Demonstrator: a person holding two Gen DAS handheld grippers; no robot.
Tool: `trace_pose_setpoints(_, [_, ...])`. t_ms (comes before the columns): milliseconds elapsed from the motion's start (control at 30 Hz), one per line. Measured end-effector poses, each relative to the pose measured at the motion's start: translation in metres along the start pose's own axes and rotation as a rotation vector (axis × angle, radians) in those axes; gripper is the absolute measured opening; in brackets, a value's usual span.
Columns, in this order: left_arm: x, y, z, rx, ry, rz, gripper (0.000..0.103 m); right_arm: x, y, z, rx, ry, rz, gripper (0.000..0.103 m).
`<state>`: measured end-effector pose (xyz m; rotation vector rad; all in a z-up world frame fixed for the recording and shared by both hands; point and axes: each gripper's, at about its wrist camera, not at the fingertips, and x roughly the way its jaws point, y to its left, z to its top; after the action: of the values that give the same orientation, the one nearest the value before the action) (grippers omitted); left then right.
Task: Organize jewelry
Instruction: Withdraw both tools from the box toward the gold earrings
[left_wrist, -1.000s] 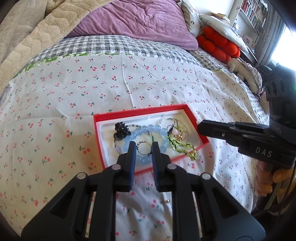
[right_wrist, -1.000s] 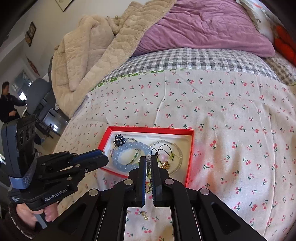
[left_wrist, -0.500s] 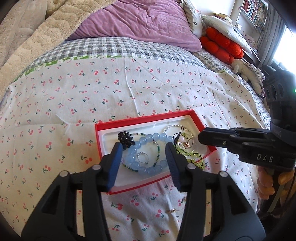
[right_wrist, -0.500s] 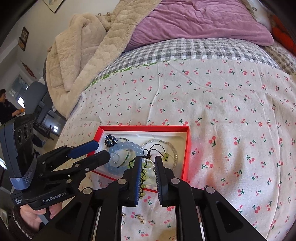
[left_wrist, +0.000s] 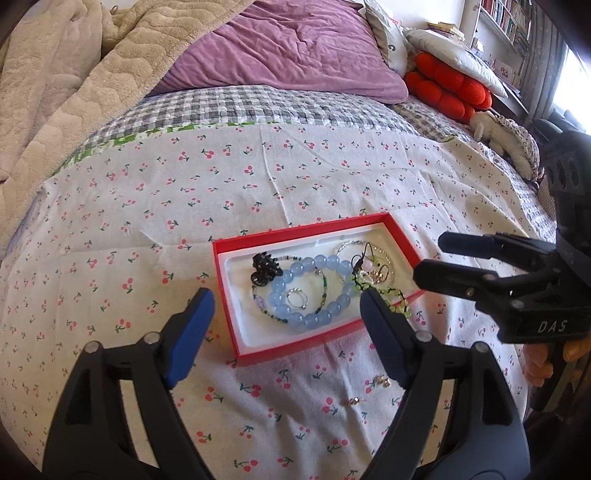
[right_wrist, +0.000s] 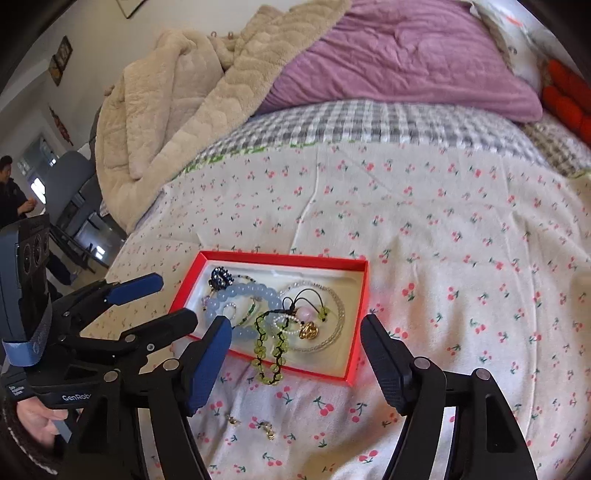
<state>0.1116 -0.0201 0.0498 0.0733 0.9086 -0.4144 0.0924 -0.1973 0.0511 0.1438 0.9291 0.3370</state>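
Observation:
A red box (left_wrist: 295, 230) (right_wrist: 280, 258) lies on the cherry-print sheet and holds a blue bead bracelet (left_wrist: 301, 267) (right_wrist: 240, 291), a silver ring (left_wrist: 297, 298) (right_wrist: 229, 308), a black beaded piece (left_wrist: 264, 267) (right_wrist: 219, 277) and a gold charm (right_wrist: 308, 329). A green bead bracelet (left_wrist: 400, 306) (right_wrist: 264, 354) hangs over the box's near rim. Two small gold earrings (left_wrist: 382, 380) (right_wrist: 267, 430) lie on the sheet in front of the box. My left gripper (left_wrist: 287, 299) (right_wrist: 173, 299) and right gripper (right_wrist: 295, 323) (left_wrist: 430, 256) hover above the box's near side, jaws opening, nothing between them.
A beige blanket (right_wrist: 177, 110) is heaped at the back left, and a purple duvet (left_wrist: 295, 48) lies across the head of the bed. Red cushions (left_wrist: 450, 88) sit at the far right. A person (right_wrist: 11, 192) stands beyond the bed's left edge.
Both grippers went from nearly shut to wide open. The silver ring seen between the left fingers now lies inside the blue bracelet. The green bracelet has dropped from the right fingers onto the box's rim.

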Motion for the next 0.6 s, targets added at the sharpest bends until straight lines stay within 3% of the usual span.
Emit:
trace_pose_setpoints(233, [-0.009,0.006,-0.016,-0.013,0.025,0.039,0.086,-0.013,0.004,-0.012,-0.013,-0.030,-0.040,0.081])
trace_pose_setpoints(367, [-0.011,0.013,-0.028,-0.034,0.031,0.074,0.098,-0.017,0.006,-0.021,-0.039,-0.032,-0.064,0.082])
trace_pose_setpoints(600, [-0.009,0.022,-0.050,-0.027,0.080,0.110,0.099,-0.017,0.006,-0.043,-0.063,0.002,-0.086,0.082])
